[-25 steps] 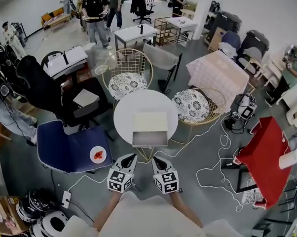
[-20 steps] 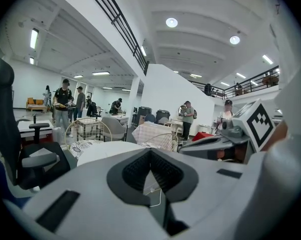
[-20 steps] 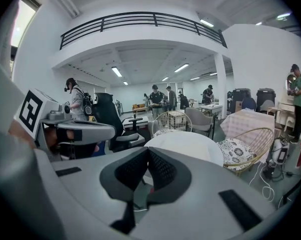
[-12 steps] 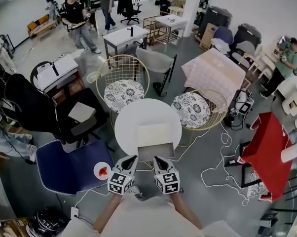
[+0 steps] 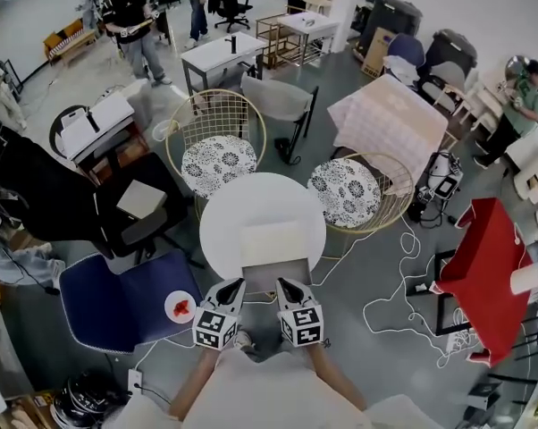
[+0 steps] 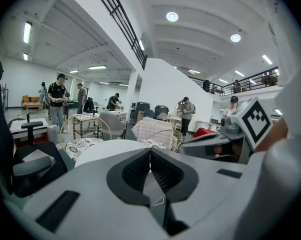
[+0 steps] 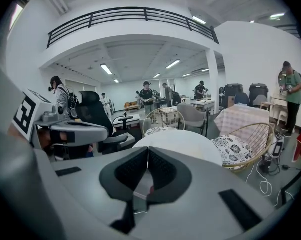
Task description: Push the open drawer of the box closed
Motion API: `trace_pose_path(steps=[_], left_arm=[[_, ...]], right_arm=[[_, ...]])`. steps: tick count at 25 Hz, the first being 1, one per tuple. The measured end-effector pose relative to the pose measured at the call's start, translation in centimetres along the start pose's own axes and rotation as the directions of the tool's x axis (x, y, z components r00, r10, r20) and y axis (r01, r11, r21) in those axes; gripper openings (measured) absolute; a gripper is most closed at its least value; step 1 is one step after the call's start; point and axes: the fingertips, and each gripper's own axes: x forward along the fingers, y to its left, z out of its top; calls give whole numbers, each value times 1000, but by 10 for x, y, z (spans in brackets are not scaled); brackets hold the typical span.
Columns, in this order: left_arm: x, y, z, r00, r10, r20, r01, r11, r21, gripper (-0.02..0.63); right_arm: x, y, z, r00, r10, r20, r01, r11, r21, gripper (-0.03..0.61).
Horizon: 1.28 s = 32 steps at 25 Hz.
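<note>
**A:** Head view first. What's there?

**B:** A round white table (image 5: 220, 213) at ctr. On its near half sits a flat cream box (image 5: 271, 239) w/ its grey drawer (image 5: 274, 277) pulled out toward the person, reaching the table's near edge. The left gripper (image 5: 236, 284) and right gripper (image 5: 284, 284), each w/ a marker cube, are side by side just off that edge, tips at the drawer front. Can't tell from here whether they touch it.

**A:** Anything else round the table?

**B:** A gold wire chair (image 5: 217, 155) w/ a patterned cushion at the table's far side, and its twin (image 5: 358, 190) at the table's right. A blue padded chair (image 5: 117, 289) is at the table's left, w/ a small white plate (image 5: 180, 307) on the seat.

**A:** Left gripper view?

**B:** Dark ribbed jaws pressed together, nothing btwn them. The white table top shows just past the tips. The right gripper is alongside, at the frame's right.

**A:** And the right gripper view?

**B:** Same. Jaws closed tight, holding nothing. The white table top is beyond the tips, and the left gripper is at the frame's left.
</note>
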Motion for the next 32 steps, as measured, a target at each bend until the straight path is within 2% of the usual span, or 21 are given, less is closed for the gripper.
trace_pose_path(steps=[6, 16, 25, 32], left_arm=[[6, -7, -14, 999, 29, -22, -30, 999, -38, 13], [0, -9, -57, 994, 37, -100, -47, 994, -99, 12], [-8, -20, -100, 985, 26, -172, -54, 986, -158, 12], [-12, -11, -122, 980, 36, -196, -74, 979, -188, 12]], right_arm=[[4, -11, -15, 998, 28, -53, -28, 1000, -5, 15], [7, -1, -77, 980, 63, -188, -58, 998, 31, 15], [2, 5, -155, 933, 86, -349, -61, 995, 81, 17], [17, -2, -190, 907, 64, -416, -21, 994, 108, 18]])
